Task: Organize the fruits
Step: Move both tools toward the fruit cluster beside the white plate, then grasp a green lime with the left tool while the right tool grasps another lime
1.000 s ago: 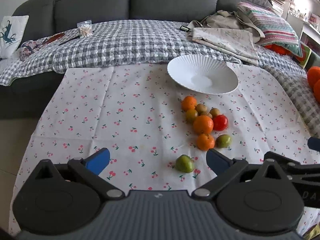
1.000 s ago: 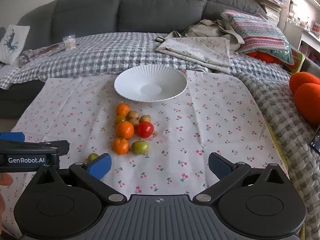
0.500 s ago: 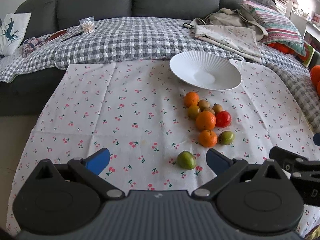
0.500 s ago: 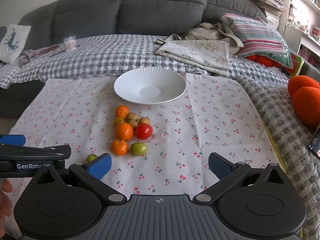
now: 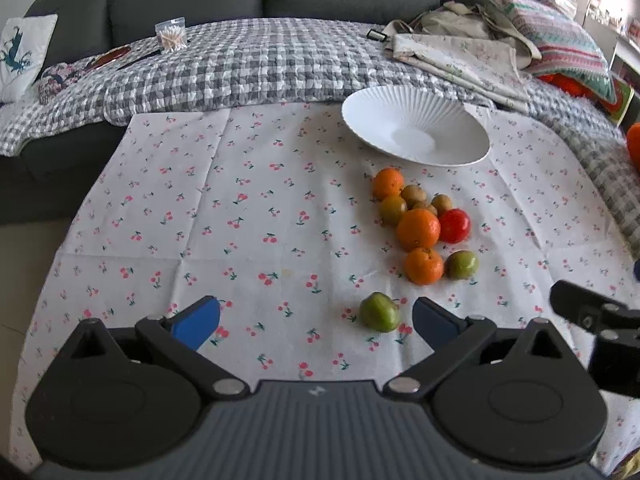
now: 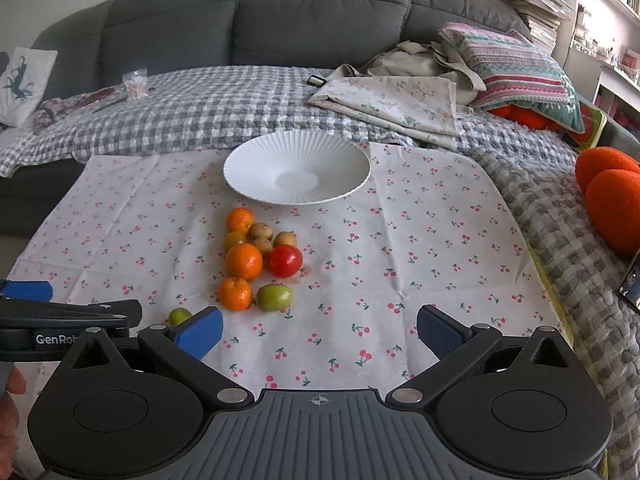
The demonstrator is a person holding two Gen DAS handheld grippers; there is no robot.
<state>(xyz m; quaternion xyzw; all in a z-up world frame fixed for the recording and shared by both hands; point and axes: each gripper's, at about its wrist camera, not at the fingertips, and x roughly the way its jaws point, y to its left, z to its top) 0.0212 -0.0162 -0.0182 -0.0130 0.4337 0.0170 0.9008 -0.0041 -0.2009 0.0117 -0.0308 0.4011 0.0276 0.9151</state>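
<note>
plate [image 6: 256, 160]: white, ribbed, matt | tablecloth [image 6: 420, 240]: thin creased cloth | tomato [image 6: 284, 261]: glossy | blanket [image 6: 240, 108]: puckered cloth

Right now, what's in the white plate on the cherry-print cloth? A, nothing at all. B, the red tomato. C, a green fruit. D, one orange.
A: the white plate shows only its bare ribbed inside, while the oranges, the red tomato and the green fruit all lie on the cloth in front of it.
</note>
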